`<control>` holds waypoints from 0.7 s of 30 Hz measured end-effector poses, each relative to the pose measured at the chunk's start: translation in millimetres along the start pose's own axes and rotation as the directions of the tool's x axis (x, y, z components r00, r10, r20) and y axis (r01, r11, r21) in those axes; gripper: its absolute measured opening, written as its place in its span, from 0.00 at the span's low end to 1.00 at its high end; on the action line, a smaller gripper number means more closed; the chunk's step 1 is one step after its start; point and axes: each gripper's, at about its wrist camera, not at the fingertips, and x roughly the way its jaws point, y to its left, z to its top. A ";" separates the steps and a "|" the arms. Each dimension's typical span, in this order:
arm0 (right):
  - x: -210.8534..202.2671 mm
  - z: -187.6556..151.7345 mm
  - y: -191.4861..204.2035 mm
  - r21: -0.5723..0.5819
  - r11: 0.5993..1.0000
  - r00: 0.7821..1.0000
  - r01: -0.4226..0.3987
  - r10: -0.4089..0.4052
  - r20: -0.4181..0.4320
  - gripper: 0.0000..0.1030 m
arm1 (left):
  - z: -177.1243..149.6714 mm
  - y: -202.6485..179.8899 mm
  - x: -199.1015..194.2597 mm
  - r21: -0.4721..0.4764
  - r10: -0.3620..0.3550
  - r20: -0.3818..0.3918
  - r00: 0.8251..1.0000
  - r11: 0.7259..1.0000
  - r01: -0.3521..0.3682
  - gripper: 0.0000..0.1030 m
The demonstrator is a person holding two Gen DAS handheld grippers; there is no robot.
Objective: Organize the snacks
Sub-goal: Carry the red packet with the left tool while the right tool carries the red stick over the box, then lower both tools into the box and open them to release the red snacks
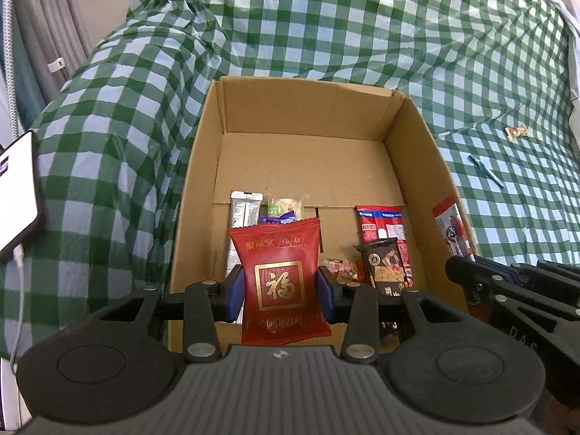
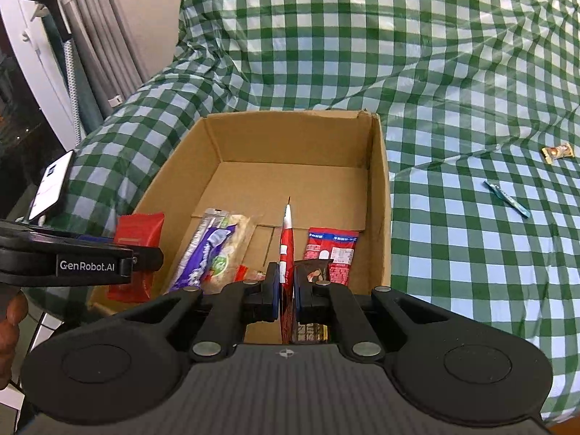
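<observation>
Left tongs [image 1: 280,288] grip glossy red pouch [image 1: 281,275] | right tongs [image 2: 286,290] pinch flat red sachet [image 2: 287,243]

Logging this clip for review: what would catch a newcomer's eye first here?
The open cardboard box sits on a green checked cloth, with several snack packets at its near end. Over it, the left gripper is shut on a red packet with gold lettering, and the right gripper pinches a thin red-and-white sachet edge-on. Two small snacks lie loose on the cloth, right of the box.
</observation>
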 end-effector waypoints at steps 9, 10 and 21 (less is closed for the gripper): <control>38.8 10.6 -12.8 0.011 1.000 0.999 0.005 -0.004 -0.043 0.08 | 18.7 -2.5 40.5 0.008 0.018 -0.041 0.999 1.000 -0.017 0.45; 41.9 11.4 -13.4 0.012 1.000 0.999 0.006 -0.005 -0.046 0.08 | 20.4 -2.3 45.2 0.008 0.022 -0.044 0.999 1.000 -0.022 0.45; 48.5 15.7 -17.6 0.046 0.999 0.999 0.017 -0.016 -0.035 0.75 | 14.4 14.0 41.0 -0.006 0.073 -0.052 0.996 0.997 -0.074 1.00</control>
